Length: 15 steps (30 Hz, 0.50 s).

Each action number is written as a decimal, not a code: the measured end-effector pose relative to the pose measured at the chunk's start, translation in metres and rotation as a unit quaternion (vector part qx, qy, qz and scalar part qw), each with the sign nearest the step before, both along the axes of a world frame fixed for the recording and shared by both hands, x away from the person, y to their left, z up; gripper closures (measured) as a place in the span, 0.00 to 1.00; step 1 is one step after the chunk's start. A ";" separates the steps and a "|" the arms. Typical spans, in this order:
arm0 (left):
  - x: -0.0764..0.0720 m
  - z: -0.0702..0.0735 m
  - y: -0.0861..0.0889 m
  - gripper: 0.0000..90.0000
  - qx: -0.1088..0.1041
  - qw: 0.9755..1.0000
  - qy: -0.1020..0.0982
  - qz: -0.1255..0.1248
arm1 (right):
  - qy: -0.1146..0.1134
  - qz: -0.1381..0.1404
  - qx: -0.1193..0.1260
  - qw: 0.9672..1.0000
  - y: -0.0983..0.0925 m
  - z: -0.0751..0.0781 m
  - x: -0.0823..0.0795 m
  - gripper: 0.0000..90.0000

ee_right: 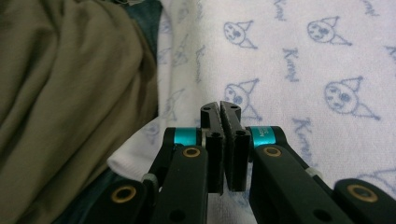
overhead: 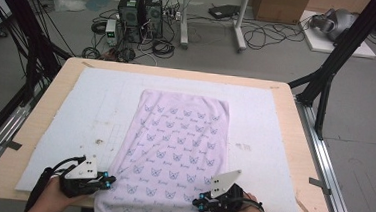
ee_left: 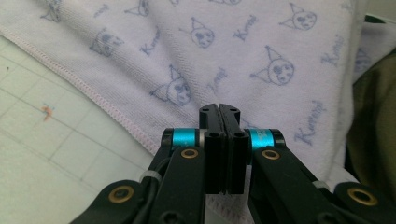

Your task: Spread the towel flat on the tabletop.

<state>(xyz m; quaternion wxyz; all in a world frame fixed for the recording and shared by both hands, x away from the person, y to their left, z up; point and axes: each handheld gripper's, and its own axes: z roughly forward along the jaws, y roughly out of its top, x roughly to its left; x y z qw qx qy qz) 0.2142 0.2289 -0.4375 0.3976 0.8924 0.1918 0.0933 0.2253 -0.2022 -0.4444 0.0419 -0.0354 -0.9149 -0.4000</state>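
A pale lilac towel (overhead: pixel 179 135) printed with small cat-like faces lies lengthwise on the white mat (overhead: pixel 85 109), and its near end hangs over the table's front edge. My left gripper (overhead: pixel 109 179) is at the towel's near left edge. In the left gripper view its jaws (ee_left: pixel 219 108) are pressed together with the tips on the towel (ee_left: pixel 233 46) just inside the stitched hem. My right gripper (overhead: pixel 196 203) is at the near right edge. Its jaws (ee_right: pixel 220 105) are also closed, with the tips on the towel (ee_right: pixel 303 60) beside the hanging corner.
The mat covers most of a wooden table (overhead: pixel 295 123), whose bare rim runs all round it. Olive clothing of the person (ee_right: pixel 60 93) lies close beside the right gripper. Black frame posts (overhead: pixel 329 71) stand at both far corners. Computers and cables (overhead: pixel 139 17) sit on the floor beyond.
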 end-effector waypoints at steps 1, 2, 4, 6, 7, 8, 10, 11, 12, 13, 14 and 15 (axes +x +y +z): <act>-0.005 0.001 0.000 0.98 -0.002 1.000 0.002 -0.003 | 0.004 0.007 0.001 1.000 -0.001 0.001 -0.002 0.99; -0.009 0.003 0.000 0.98 -0.001 1.000 0.002 -0.008 | 0.004 0.008 0.005 1.000 -0.003 0.001 -0.006 0.99; -0.013 0.005 -0.002 0.95 -0.001 1.000 -0.003 -0.011 | 0.017 0.019 0.012 1.000 -0.005 0.002 -0.010 0.97; -0.008 0.006 -0.003 0.76 -0.001 1.000 -0.010 -0.002 | 0.012 -0.006 0.025 1.000 -0.009 0.005 -0.009 0.87; -0.004 0.006 -0.004 0.73 -0.004 1.000 -0.009 0.005 | 0.012 -0.017 0.032 0.999 -0.012 0.006 -0.005 0.82; 0.002 0.006 -0.004 0.71 -0.007 1.000 -0.010 0.012 | 0.002 -0.037 0.032 0.999 -0.015 0.008 -0.002 0.79; 0.014 0.005 -0.007 0.74 -0.002 1.000 -0.011 0.015 | -0.006 -0.063 0.031 0.998 -0.022 0.008 0.005 0.77; 0.019 0.004 -0.008 0.76 -0.003 1.000 -0.008 0.021 | -0.009 -0.078 0.029 0.996 -0.025 0.008 0.008 0.77; 0.023 0.002 -0.010 0.78 0.001 1.000 -0.007 0.024 | -0.006 -0.089 0.025 0.996 -0.028 0.007 0.011 0.78; 0.025 -0.001 -0.011 0.80 0.005 1.000 -0.002 0.026 | -0.010 -0.096 0.019 0.995 -0.030 0.005 0.012 0.79; 0.027 -0.003 -0.012 0.81 0.008 1.000 0.002 0.024 | -0.009 -0.102 0.010 0.995 -0.032 0.003 0.012 0.81; 0.028 -0.004 -0.011 0.83 0.004 1.000 0.001 0.025 | -0.008 -0.104 0.005 0.995 -0.034 0.001 0.012 0.85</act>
